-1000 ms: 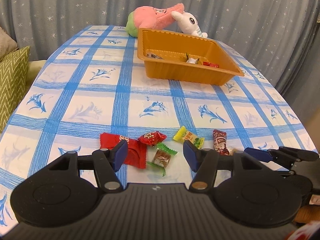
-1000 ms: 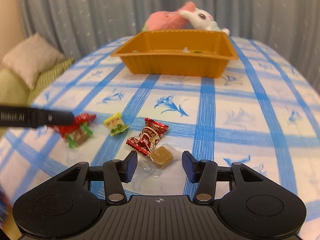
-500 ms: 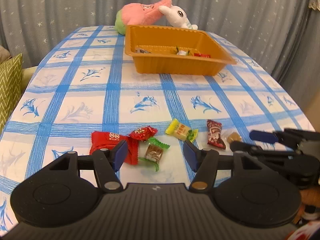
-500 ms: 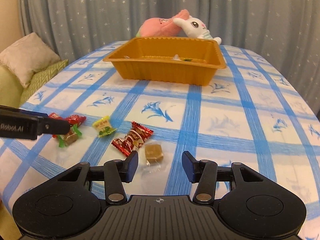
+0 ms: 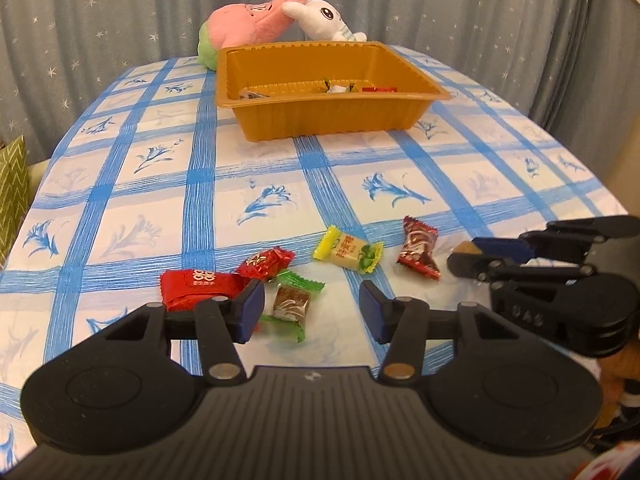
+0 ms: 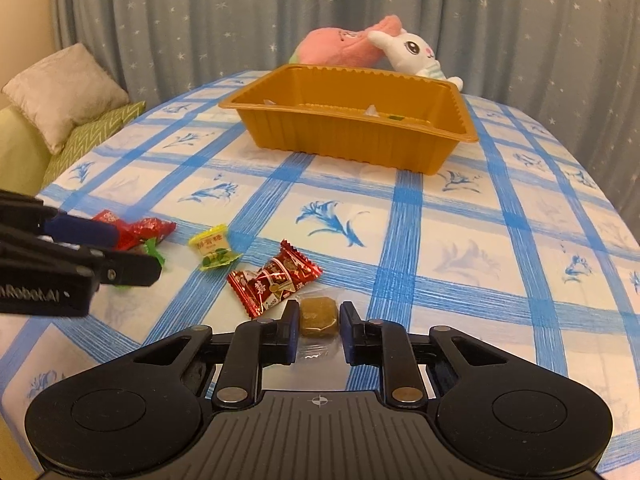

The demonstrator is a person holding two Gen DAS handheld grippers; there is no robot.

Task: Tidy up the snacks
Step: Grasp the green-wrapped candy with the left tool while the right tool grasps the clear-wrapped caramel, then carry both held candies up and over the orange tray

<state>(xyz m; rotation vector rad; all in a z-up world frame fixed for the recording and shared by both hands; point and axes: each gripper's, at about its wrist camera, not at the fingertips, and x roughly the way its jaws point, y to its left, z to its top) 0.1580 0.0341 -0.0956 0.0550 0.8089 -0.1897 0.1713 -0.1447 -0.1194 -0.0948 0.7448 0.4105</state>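
- Right wrist view: the right tongs (image 6: pixel 319 334) sit low over the table (image 6: pixel 440 240), jaws narrowed around a brown caramel-coloured sweet in a clear wrapper (image 6: pixel 317 317). Both blue pads are at its sides, but whether they truly press it I cannot tell.
- Just to the left of that sweet lies a dark red wrapped candy (image 6: pixel 275 283), its wrapper touching the clear one.
- Farther left is a yellow-and-green candy (image 6: pixel 212 247), and beyond it a red twist-wrapped candy (image 6: pixel 150 229).
- Left wrist view: the left tongs (image 5: pixel 311 311) hang wide open above the cloth, gripping nothing.
- Between and just ahead of their pads lies a brown candy with green wrapper ends (image 5: pixel 291 305); a flat red packet (image 5: pixel 200 287) lies at the left pad, partly hidden by it.
- In this same view the right tongs (image 5: pixel 466 254) reach in from the right edge, beside the dark red candy.
- An orange tray (image 5: pixel 332 118) stands well apart at the far side of the table, with a few wrapped snacks (image 5: pixel 348 88) lying in it.
- Behind the tray are a pink plush toy (image 5: pixel 248 24) and a white rabbit plush (image 5: pixel 326 18), touching each other, before a starry grey curtain (image 5: pixel 120 8).
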